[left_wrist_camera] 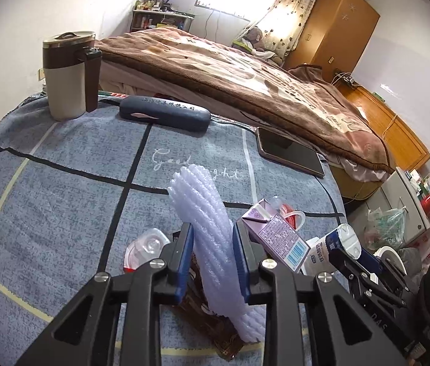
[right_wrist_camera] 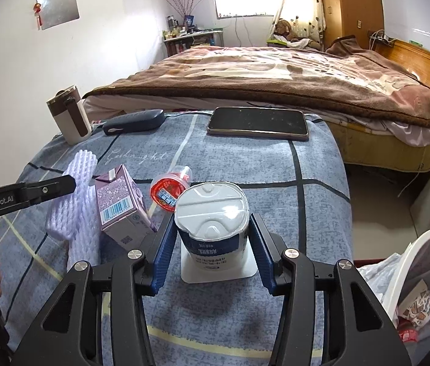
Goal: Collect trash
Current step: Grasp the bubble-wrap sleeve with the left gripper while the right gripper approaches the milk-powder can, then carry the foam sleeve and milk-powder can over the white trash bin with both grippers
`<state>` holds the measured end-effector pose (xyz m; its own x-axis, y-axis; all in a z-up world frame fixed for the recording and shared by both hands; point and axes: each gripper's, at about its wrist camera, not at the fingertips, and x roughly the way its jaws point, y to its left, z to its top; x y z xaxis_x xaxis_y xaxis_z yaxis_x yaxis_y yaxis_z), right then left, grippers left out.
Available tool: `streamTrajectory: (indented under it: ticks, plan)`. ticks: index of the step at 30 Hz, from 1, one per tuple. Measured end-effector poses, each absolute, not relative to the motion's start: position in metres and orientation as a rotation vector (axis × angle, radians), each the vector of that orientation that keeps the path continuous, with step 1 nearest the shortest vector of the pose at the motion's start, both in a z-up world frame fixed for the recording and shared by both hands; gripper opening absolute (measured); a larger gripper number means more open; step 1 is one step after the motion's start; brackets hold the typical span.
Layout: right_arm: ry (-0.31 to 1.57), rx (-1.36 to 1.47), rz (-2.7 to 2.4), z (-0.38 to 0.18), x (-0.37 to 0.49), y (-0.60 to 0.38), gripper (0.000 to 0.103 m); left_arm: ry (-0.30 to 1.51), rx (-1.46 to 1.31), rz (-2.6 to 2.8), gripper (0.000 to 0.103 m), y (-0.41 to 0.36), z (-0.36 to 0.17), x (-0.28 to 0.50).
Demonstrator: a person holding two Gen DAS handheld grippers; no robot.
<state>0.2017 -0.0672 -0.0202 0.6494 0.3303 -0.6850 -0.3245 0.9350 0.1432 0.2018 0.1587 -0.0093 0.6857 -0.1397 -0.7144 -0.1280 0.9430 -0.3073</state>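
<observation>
A white foam fruit net (left_wrist_camera: 196,195) stands up from the blue-grey cloth, and my left gripper (left_wrist_camera: 213,225) is shut on its lower part. Under it lies a brown wrapper (left_wrist_camera: 215,329), with a clear jelly cup (left_wrist_camera: 147,244) to the left. In the right wrist view, my right gripper (right_wrist_camera: 211,216) has both blue pads against the sides of a white-and-blue yogurt cup (right_wrist_camera: 211,244) with a foil lid. A purple milk carton (right_wrist_camera: 123,204) lies tilted between the foam net (right_wrist_camera: 74,213) and the cup. A small red-lidded cup (right_wrist_camera: 167,190) sits behind them.
Farther back on the cloth-covered table (right_wrist_camera: 245,305) are a lidded mug (left_wrist_camera: 68,76), a dark glasses case (left_wrist_camera: 166,114) and a phone (right_wrist_camera: 257,123). A bed (right_wrist_camera: 275,76) lies beyond. A white bin with a bag (right_wrist_camera: 422,274) stands low at the right.
</observation>
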Motion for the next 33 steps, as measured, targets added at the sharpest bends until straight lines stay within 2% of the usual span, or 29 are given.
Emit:
streamTrajectory:
  ticks: [19,33]
  plan:
    - [0.733,0.058,0.373,-0.004,0.176,-0.087,0.050,0.774,-0.284,-0.035,0.028,0.143,0.011,0.162]
    - [0.673,0.082,0.325,0.018,0.144,-0.128,0.050,0.734,-0.181,-0.175,0.028,0.079,0.033,0.136]
